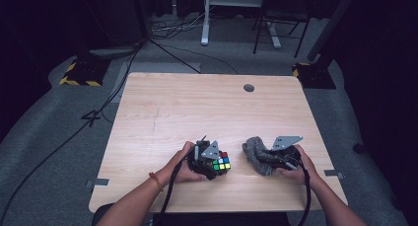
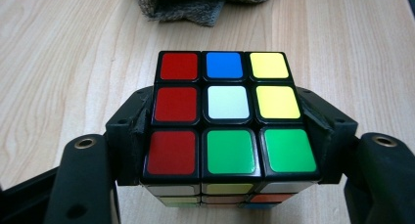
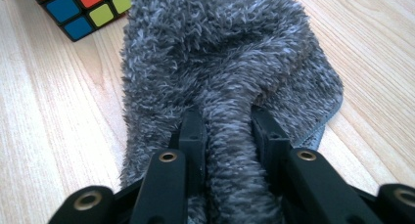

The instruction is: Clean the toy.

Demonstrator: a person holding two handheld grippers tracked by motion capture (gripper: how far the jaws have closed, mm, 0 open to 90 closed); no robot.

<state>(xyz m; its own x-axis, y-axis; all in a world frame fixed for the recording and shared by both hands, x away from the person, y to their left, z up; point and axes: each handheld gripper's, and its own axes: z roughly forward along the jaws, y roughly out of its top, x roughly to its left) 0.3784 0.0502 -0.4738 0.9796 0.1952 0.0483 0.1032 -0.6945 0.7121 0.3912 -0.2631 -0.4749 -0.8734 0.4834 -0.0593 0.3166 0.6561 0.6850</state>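
A scrambled Rubik's cube (image 1: 223, 161) sits low over the wooden table (image 1: 197, 107), near its front edge. My left gripper (image 1: 215, 165) is shut on it, one jaw on each side. In the left gripper view the cube (image 2: 227, 116) shows a top face of red, blue, yellow, white and green between the jaws of that gripper (image 2: 227, 141). To the right lies a crumpled grey fluffy cloth (image 1: 256, 154). My right gripper (image 1: 270, 159) pinches a raised fold of it. In the right gripper view the fold of cloth (image 3: 220, 53) runs between the two jaws of the gripper (image 3: 227, 131), with the cube (image 3: 80, 6) at the top left.
A round cable hole (image 1: 249, 88) sits near the table's far edge. Bare wood spreads over the back and left of the table. Beyond it, cables (image 1: 172, 53) lie on the grey floor, with stand legs (image 1: 204, 36) farther back. The cloth's edge (image 2: 195, 4) lies just past the cube.
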